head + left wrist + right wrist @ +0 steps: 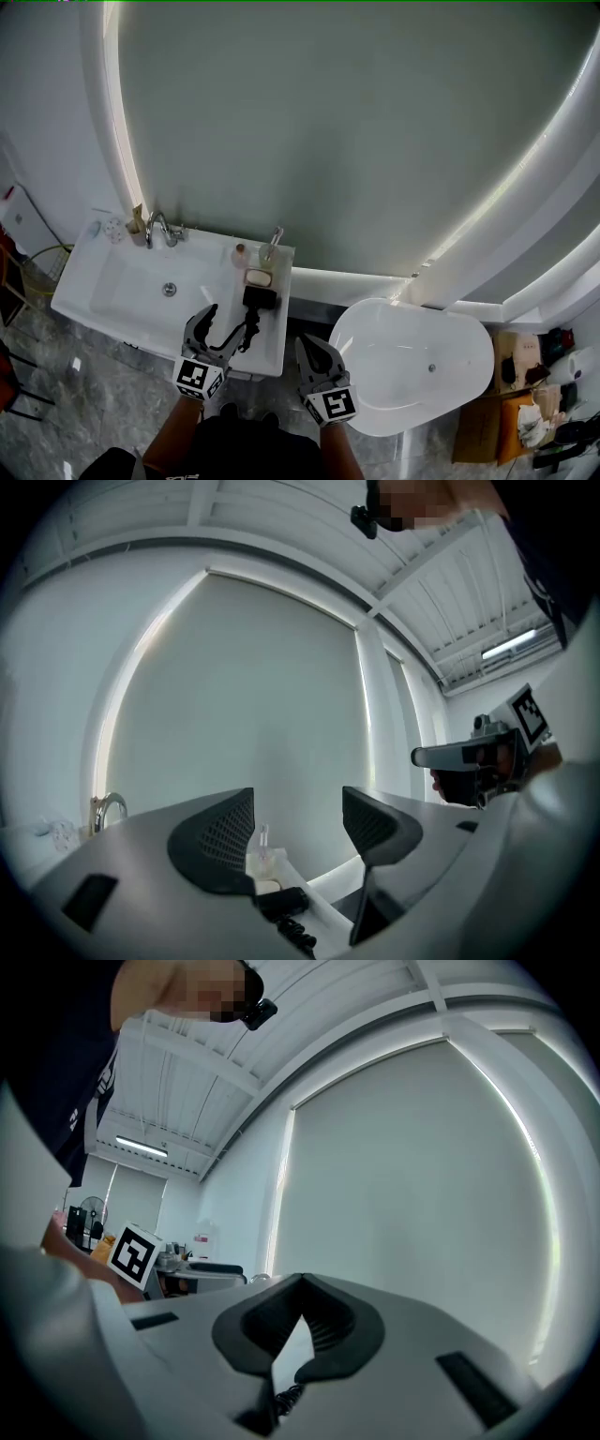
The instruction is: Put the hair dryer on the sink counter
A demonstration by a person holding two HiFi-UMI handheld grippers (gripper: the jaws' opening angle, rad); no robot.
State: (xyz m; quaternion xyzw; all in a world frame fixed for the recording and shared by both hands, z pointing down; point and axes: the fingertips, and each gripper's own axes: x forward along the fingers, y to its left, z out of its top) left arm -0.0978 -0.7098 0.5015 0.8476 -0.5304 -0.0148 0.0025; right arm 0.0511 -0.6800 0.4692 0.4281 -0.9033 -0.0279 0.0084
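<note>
1. left end of white tabletop: sink basin sunk in, faucet at its back edge.
2. left claw: held over the front edge of the tabletop, right of the basin; jaws wide apart, gripping nothing.
3. hair dryer: black, lying on the right part of the tabletop, just beyond the left claw; coiled cord trailing from it toward the front edge, in line with the gap between the open jaws; contact with the jaws cannot be told.
4. behind the hair dryer: beige soap bar, then a pump bottle and a small jar near the wall.
5. right claw: off the right end of the tabletop, apart from the hair dryer; jaw tips pressed together, nothing gripped.
6. white tub: on the floor right of the tabletop.
7. far right: cardboard boxes and clutter on the floor.
</note>
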